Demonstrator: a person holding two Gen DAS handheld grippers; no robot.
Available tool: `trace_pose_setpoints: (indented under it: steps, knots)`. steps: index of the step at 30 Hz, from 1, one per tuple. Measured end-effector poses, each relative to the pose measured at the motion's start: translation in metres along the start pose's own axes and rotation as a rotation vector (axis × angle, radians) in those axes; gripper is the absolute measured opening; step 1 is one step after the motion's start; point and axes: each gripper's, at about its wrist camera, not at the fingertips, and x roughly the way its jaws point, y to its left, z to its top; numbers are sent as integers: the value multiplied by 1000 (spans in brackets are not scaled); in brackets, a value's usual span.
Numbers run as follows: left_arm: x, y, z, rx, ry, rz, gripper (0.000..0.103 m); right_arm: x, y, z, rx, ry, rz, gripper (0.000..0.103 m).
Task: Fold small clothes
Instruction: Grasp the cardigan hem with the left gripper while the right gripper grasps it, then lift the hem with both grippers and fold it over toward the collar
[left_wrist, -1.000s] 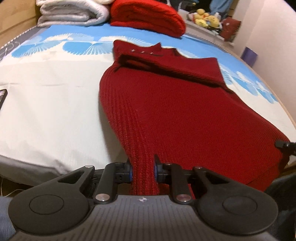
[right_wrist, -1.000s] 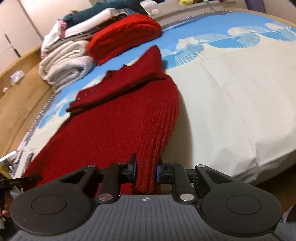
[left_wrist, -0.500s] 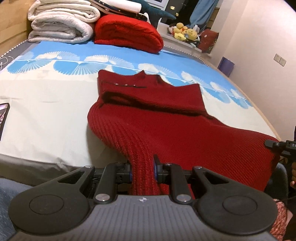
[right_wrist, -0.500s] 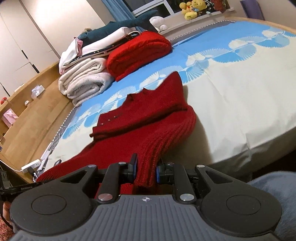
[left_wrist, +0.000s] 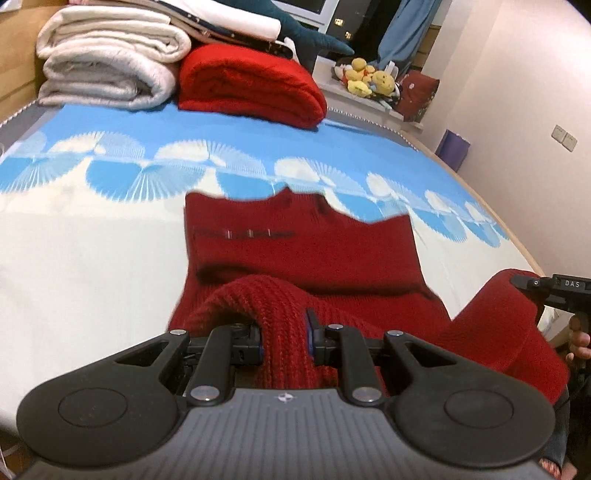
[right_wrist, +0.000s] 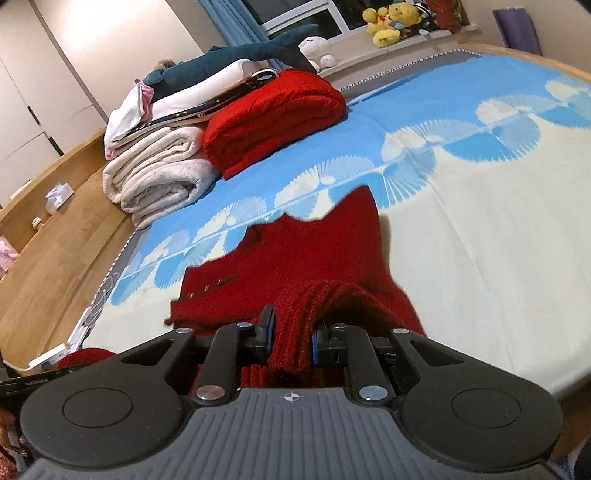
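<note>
On the bed (left_wrist: 92, 280), under a cream sheet with a blue fan-pattern band, I see one dark red knit sweater (left_wrist: 303, 251) lying mid-mattress, its hem lifted toward me. Left claw (left_wrist: 284, 338) is clamped on one ribbed hem corner; right claw (right_wrist: 291, 339) is clamped on the other. Against the headboard: one folded red blanket (right_wrist: 273, 114), one folded white blanket (right_wrist: 159, 173). Yellow plush toys (left_wrist: 369, 79) sit on the windowsill.
</note>
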Motion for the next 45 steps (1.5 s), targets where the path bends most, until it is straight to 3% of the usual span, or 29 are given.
trace_pose_setpoints:
  steps: [7,10,12,14,15,16,17,20,23,26,29,32,35,39,43,45]
  knots:
    - [76,32,84,-88,28,16,20,83,-2,75,47,39,-54,18]
    - [132,40,127,-119,63,34,22,141,-26,113,184,58,-106,18]
    - [177,53,152,-206,84,33,27,180,-49,133,314,53,-154,19]
    - [218,77,167,-310,132,65,40,218,-72,143,431,63,-226,33]
    - [233,92,170,-392,141,142,49,231,-83,141,479,59,-252,44]
    - [237,102,170,-436,125,196,70,237,-90,139,511,49,-273,62]
    - [236,112,169,-469,96,230,89,236,-94,136,524,25,-279,70]
    - [216,133,156,-543,17,220,95,213,-99,124,500,-63,-228,76]
    - [195,139,142,-577,0,223,95,185,-93,117,445,-138,-271,80]
    - [188,131,132,-553,31,285,95,167,-76,117,361,-191,-243,78]
    - [191,119,125,-453,86,320,95,154,-58,110,286,-216,-247,79]
    - [193,103,121,-307,103,286,95,164,-41,104,163,-134,-234,79]
    - [193,87,121,-205,63,240,96,184,-21,97,3,-83,-259,78]
    - [199,74,123,-131,14,175,97,214,-7,97,-144,-85,-320,78]
    - [228,71,128,-39,6,173,102,257,-11,104,-261,-103,-429,78]
    - [245,79,130,-51,41,191,85,275,-20,104,-246,-66,-471,72]
